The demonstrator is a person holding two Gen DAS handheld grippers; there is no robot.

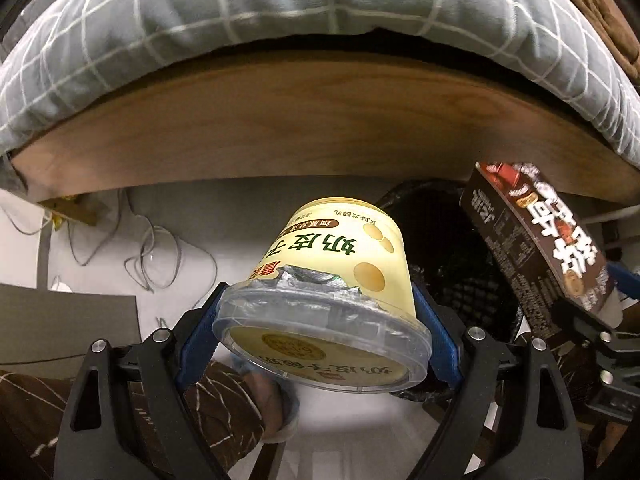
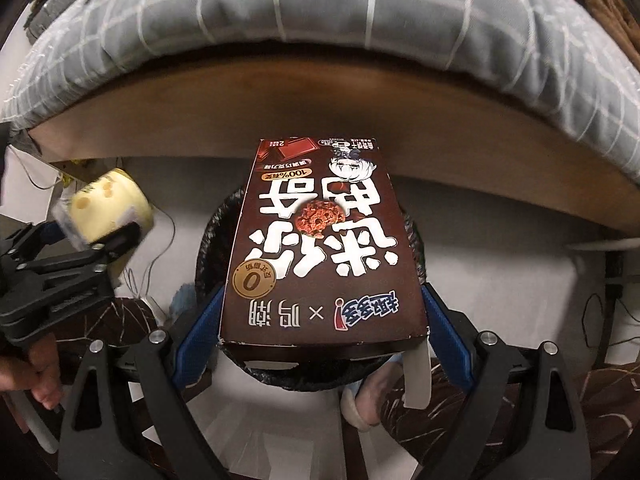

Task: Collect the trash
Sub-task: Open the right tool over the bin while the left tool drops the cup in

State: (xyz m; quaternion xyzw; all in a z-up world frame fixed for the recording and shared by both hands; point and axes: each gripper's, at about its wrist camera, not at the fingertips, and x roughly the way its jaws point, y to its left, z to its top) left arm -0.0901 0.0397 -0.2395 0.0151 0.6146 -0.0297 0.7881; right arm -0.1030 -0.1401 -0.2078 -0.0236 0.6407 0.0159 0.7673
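Yogurt cup [image 1: 336,276] clamped in your left gripper [image 1: 320,320], brown cookie box [image 2: 320,248] pinched in your right gripper [image 2: 324,320], both above the black-lined trash bin [image 2: 212,240], wooden bed frame [image 1: 320,128] beyond.

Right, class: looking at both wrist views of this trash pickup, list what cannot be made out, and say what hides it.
- Inside of the bin: right wrist view, covered by the brown box; in the left wrist view it is too dark to see.
- Contents of the yogurt tub: both views, opaque wall and lid.
- Tub's print: right wrist view, blurred.
- Under the bed frame: shadowed.
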